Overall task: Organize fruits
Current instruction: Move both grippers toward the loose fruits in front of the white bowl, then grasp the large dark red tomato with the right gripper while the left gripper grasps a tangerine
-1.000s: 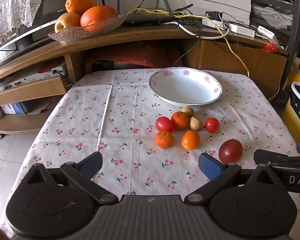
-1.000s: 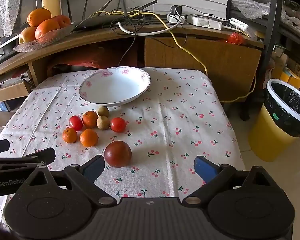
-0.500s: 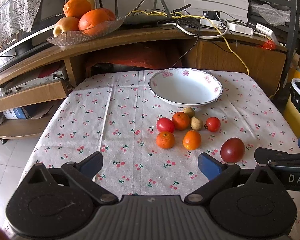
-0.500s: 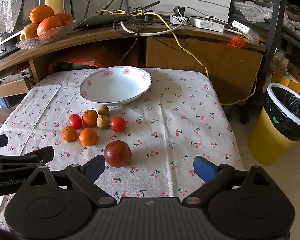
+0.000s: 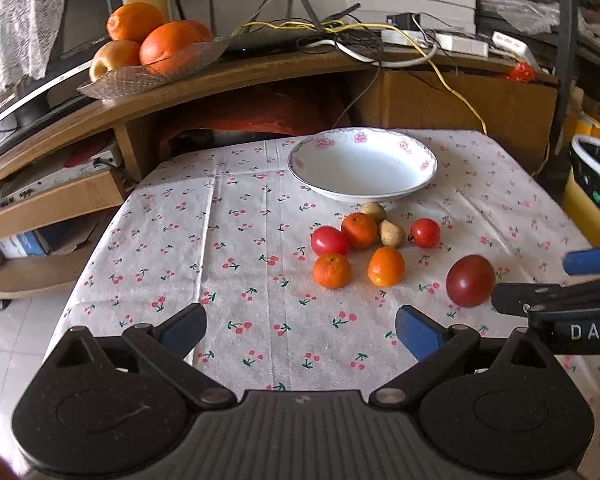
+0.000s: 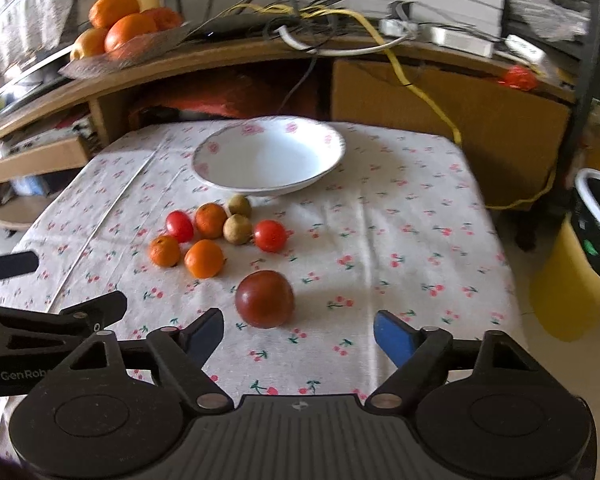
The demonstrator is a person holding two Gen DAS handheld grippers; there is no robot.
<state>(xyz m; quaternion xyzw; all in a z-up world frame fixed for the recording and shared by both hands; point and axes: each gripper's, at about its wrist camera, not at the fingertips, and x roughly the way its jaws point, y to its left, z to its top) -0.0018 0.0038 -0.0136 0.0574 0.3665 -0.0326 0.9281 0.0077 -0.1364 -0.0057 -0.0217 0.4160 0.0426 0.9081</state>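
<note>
An empty white bowl [image 5: 364, 168] [image 6: 268, 158] with pink flowers stands at the back of the cherry-print tablecloth. In front of it lie small oranges [image 5: 332, 270] [image 6: 204, 258], small red tomatoes [image 5: 329, 241] [image 6: 270, 235] and two brownish fruits [image 5: 392, 233] [image 6: 237, 229]. A large dark red tomato [image 5: 470, 280] [image 6: 265, 299] sits apart, nearer the front. My left gripper [image 5: 300, 330] is open above the cloth, nothing between its fingers. My right gripper [image 6: 298, 332] is open just short of the dark tomato, which sits ahead between the blue pads without touching them.
A wooden shelf unit behind the table carries a glass dish of big oranges [image 5: 156, 52] [image 6: 120, 36], cables and a router. A yellow bin with a black liner [image 6: 592, 248] [image 5: 596, 188] stands right of the table. Tiled floor shows on the left.
Both grippers have moved forward toward the fruit. The right one has closed in on the dark red tomato and swung slightly right. No fruit has moved.
</note>
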